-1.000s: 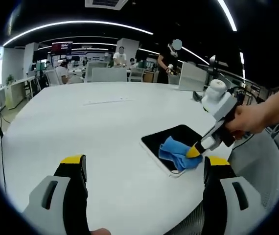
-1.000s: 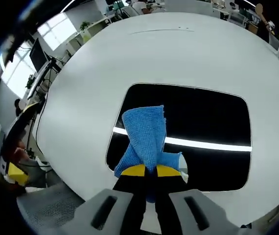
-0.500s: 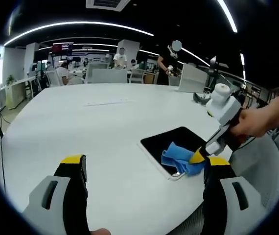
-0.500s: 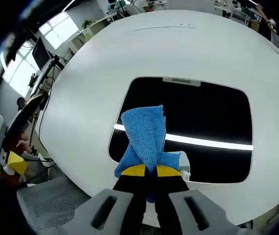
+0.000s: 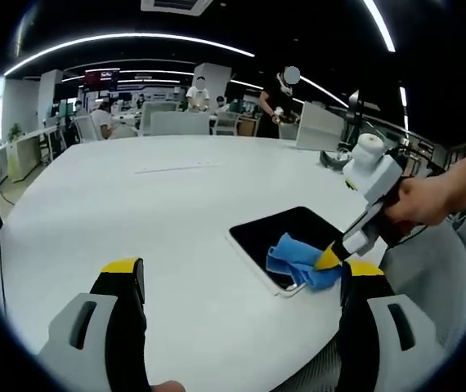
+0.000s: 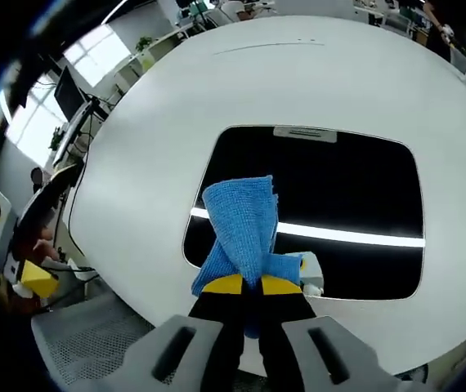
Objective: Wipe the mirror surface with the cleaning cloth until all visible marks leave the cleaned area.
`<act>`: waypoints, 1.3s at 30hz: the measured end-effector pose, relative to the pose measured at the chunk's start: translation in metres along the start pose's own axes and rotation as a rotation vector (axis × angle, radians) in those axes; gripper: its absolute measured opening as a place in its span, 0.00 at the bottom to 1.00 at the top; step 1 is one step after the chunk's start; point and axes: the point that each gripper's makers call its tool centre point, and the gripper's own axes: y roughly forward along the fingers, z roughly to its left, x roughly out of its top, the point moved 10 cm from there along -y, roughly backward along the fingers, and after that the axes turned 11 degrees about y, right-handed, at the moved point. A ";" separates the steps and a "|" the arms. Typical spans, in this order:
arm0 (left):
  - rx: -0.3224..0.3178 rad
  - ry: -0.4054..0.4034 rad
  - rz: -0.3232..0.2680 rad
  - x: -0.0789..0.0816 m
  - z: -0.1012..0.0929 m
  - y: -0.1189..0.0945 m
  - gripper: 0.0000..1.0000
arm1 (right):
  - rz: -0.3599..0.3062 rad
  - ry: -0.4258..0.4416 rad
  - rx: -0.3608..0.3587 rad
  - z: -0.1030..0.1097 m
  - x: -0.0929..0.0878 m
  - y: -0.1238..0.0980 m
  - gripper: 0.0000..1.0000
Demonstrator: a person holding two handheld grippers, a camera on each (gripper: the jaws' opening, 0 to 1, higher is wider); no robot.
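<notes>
A flat rectangular mirror [image 5: 286, 237] [image 6: 339, 204] with a white frame lies on the round white table [image 5: 135, 212], near its right edge; it reflects a dark ceiling and a bright light strip. My right gripper [image 6: 244, 286] [image 5: 327, 258] is shut on a blue cleaning cloth [image 6: 241, 224] [image 5: 297, 260], which rests on the mirror's near end. A hand [image 5: 417, 200] holds that gripper. My left gripper [image 5: 241, 282] hovers open above the table's near side, left of the mirror, nothing between its fingers.
The table edge [image 6: 127, 294] falls away close to the mirror, with a mesh chair [image 6: 94, 343] and cables below. Far across the table stand chairs [image 5: 180, 122], desks and several people [image 5: 278, 94]. A thin pale strip [image 5: 176, 167] lies on the far tabletop.
The right gripper slid the cloth slightly along the mirror's near end and back. The left gripper has stayed where it was, open.
</notes>
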 end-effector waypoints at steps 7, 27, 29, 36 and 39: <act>-0.011 -0.003 0.002 0.000 -0.002 0.005 0.99 | 0.004 0.030 0.015 -0.002 0.001 0.000 0.00; -0.007 -0.014 0.013 -0.008 0.000 0.003 0.99 | 0.005 0.064 0.011 -0.023 0.003 -0.007 0.00; -0.007 -0.018 0.017 -0.009 -0.001 0.003 0.98 | 0.006 0.063 0.009 -0.025 0.002 -0.008 0.00; -0.014 -0.021 0.029 -0.009 -0.004 0.005 0.97 | 0.013 0.071 -0.002 -0.035 0.004 -0.011 0.00; -0.022 -0.019 0.039 -0.010 -0.004 0.006 0.96 | 0.018 0.081 -0.011 -0.038 0.005 -0.013 0.00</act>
